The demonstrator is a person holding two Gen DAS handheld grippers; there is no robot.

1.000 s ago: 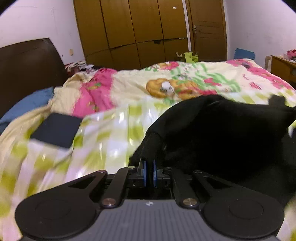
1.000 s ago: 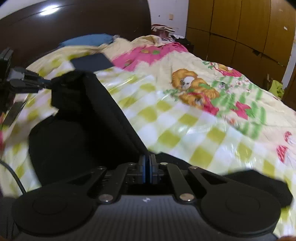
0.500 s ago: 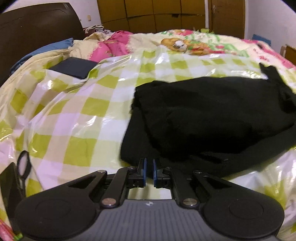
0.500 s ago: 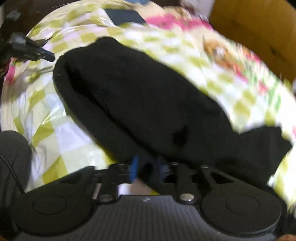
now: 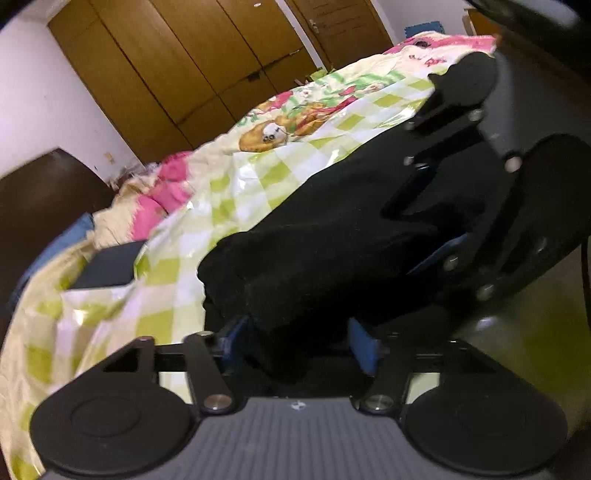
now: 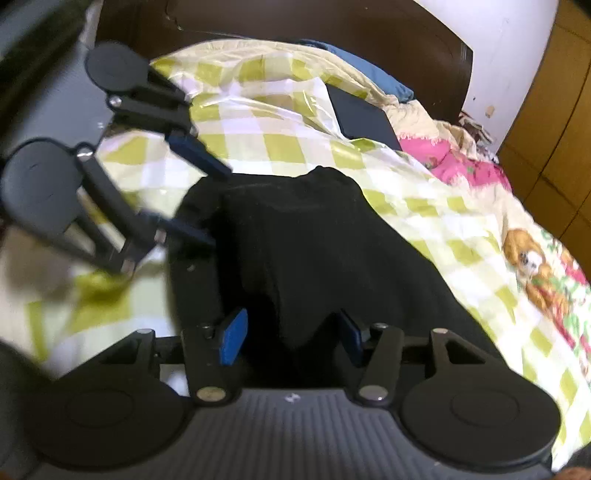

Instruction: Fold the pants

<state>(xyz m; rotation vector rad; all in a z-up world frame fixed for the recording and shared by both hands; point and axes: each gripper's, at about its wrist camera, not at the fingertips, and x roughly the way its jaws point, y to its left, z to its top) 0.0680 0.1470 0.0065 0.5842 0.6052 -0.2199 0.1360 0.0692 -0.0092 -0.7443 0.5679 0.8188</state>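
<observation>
Big bed fills both views, covered w/ a glossy green-and-white checked sheet w/ cartoon prints and pink patches. Brown wooden wardrobe shows wide in the left wrist view; the right wrist view catches only its edge, but shows the dark brown headboard in full. Black folded pants lie in a heap on the sheet, near edge of bed, stretched between the two tools. Flat dark rectangular pad sits on the sheet beyond the pants, well apart, towards the blue pillow.

Left gripper: jaws opening, blue pads set wide, a black fold of pants between them, pads not pressing on it. Right wrist view shows the same tool side-on at the pants' far corner, fingers parted.

Right gripper: jaws opening too, about half spread, a hanging point of pants cloth in the gap, clear of both pads. Left wrist view has it at right, blurred, over the pants' other end; contact there can't be told.
</observation>
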